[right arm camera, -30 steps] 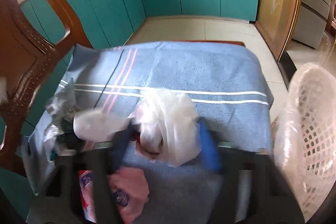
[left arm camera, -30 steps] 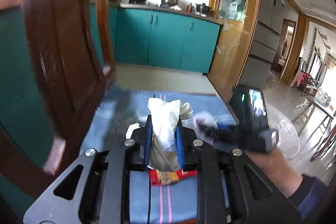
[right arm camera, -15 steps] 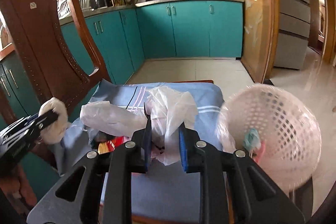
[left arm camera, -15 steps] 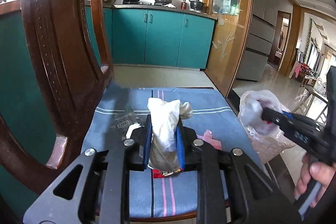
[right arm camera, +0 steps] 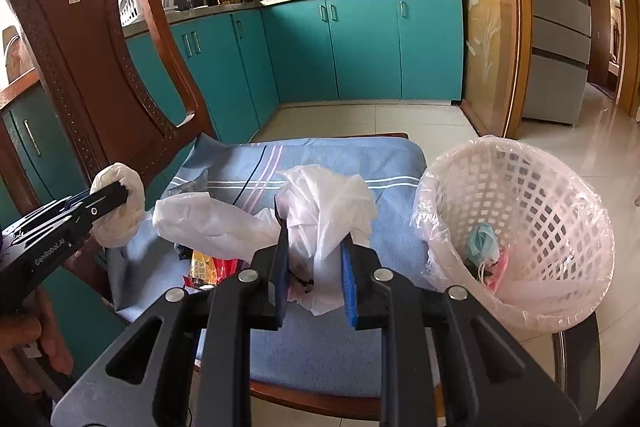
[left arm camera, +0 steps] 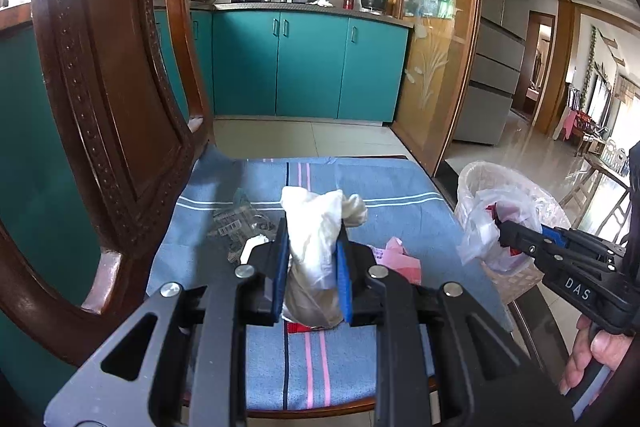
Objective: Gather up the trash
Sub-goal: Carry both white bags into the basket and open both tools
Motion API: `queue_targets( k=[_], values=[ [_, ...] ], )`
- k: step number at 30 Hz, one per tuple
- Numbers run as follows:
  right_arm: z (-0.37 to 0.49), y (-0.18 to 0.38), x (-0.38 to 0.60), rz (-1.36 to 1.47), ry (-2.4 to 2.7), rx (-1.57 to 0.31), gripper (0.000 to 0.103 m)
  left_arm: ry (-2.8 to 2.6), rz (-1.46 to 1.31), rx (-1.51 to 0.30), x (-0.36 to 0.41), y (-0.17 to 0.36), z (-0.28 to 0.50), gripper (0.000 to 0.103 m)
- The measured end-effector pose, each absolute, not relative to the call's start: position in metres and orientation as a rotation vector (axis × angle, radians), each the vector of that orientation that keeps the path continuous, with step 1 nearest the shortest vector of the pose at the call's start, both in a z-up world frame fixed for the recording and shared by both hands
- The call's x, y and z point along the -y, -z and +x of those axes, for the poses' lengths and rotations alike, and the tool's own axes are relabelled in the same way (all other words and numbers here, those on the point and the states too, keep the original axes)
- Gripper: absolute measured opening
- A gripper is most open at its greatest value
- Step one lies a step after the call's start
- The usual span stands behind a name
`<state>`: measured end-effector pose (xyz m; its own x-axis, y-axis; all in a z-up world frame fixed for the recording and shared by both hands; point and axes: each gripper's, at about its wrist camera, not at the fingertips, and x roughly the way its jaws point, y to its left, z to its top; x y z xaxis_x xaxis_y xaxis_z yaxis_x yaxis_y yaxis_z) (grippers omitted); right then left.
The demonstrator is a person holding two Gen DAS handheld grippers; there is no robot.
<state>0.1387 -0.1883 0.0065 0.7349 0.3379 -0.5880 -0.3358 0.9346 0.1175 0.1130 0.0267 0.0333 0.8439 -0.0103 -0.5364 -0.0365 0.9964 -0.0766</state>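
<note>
My left gripper (left arm camera: 312, 239) is shut on a crumpled white paper wad (left arm camera: 316, 223), held still above the chair's blue striped seat cloth (left arm camera: 392, 187). In the right wrist view the same left gripper (right arm camera: 120, 193) shows at the left with the wad (right arm camera: 120, 215). My right gripper (right arm camera: 314, 239) is shut on a crumpled clear plastic bag (right arm camera: 328, 203), and a white plastic tail (right arm camera: 208, 223) trails to its left. It hangs beside the white lattice bin (right arm camera: 532, 187), which stands at the right. In the left wrist view the right gripper (left arm camera: 506, 229) holds the bag (left arm camera: 478, 227) over the bin's rim (left arm camera: 492, 169).
On the seat lie a clear barcoded wrapper (left arm camera: 240, 223), a pink wrapper (left arm camera: 396, 257) and a red and yellow snack packet (right arm camera: 208, 267). The bin holds a blue face mask (right arm camera: 482, 239). The carved wooden chair back (left arm camera: 108, 107) rises at the left. Teal cabinets (left arm camera: 308, 67) stand behind.
My right gripper has lifted the plastic bag off the seat and carried it right, to the bin. The left gripper and its paper wad have stayed put.
</note>
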Motion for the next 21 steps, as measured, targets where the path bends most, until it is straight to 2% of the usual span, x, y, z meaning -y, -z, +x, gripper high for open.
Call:
queue_targets(
  k=[21],
  values=[
    [0.1407,-0.0044,0.1858,-0.011,-0.378,-0.675,0.023,-0.009,-0.078,-0.578,-0.0255,-0.0293,0.1163,0.022]
  ],
)
